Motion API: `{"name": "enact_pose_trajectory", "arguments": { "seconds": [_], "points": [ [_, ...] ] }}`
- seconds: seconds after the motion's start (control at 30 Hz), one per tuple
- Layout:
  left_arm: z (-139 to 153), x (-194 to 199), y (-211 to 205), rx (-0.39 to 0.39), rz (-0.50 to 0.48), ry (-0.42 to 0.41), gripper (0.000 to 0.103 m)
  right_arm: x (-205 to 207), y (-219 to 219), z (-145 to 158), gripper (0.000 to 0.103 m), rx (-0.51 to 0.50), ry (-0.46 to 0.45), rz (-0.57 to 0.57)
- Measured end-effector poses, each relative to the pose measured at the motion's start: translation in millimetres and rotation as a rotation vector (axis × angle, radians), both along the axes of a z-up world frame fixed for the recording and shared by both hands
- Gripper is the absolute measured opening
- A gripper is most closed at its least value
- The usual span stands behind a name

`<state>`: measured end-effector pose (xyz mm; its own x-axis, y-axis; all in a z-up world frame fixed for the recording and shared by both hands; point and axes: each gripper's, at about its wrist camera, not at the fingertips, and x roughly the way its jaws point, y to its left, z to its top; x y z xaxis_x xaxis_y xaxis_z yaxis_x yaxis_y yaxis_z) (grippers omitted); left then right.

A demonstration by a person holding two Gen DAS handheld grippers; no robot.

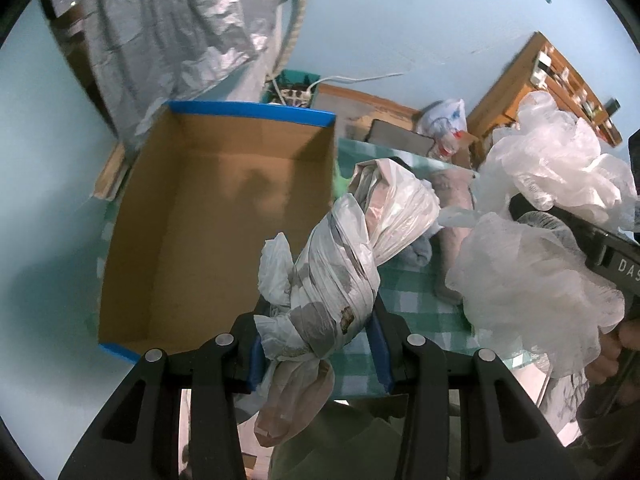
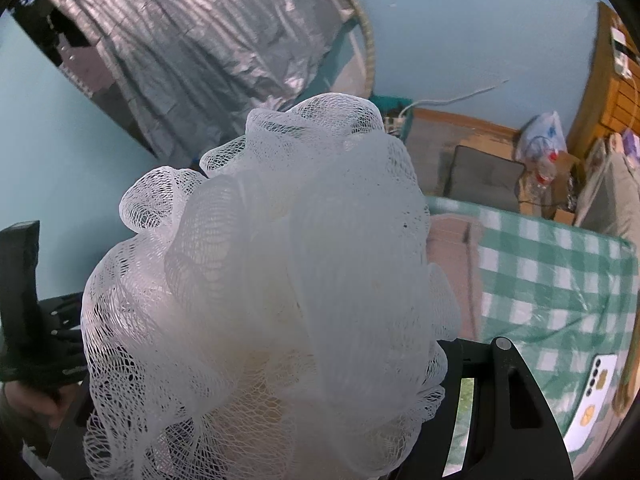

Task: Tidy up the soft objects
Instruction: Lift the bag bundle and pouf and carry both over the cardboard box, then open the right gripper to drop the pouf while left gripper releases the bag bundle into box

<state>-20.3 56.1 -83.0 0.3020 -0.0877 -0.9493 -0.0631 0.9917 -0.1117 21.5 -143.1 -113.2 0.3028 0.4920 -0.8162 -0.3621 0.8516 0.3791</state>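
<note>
My left gripper (image 1: pixel 318 344) is shut on a knotted white plastic bag bundle (image 1: pixel 340 264), held above the table's front edge just right of an open cardboard box (image 1: pixel 208 216) with blue rim tape. My right gripper is shut on a white mesh bath pouf (image 2: pixel 272 280) that fills the right wrist view and hides its fingertips. The pouf (image 1: pixel 532 296) and the right gripper's black body (image 1: pixel 592 240) also show at the right of the left wrist view, lifted above the table. A pink cloth (image 1: pixel 452 232) lies on the table behind the bundle.
The table has a green checked cloth (image 2: pixel 552 280). A phone (image 2: pixel 592 396) lies near its front right edge. Behind stand a silver foil curtain (image 2: pixel 192 52), a wooden shelf (image 1: pixel 548 80), a dark cushion (image 2: pixel 484 178) and a bag of bottles (image 2: pixel 542 140).
</note>
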Motion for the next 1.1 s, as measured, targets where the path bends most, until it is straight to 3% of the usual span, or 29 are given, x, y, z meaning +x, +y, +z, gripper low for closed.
{"name": "enact_pose_trajectory", "arguments": {
  "seconds": [0.6, 1.1],
  "points": [
    [3, -1, 84, -0.001, 0.146, -0.029, 0.044, 16, 92, -3, 0.066, -0.024, 0.003, 0.137],
    [-21, 18, 131, -0.013, 0.193, -0.006, 0.044, 44, 164, -12, 0.067, -0.059, 0.03, 0.199]
  ]
}}
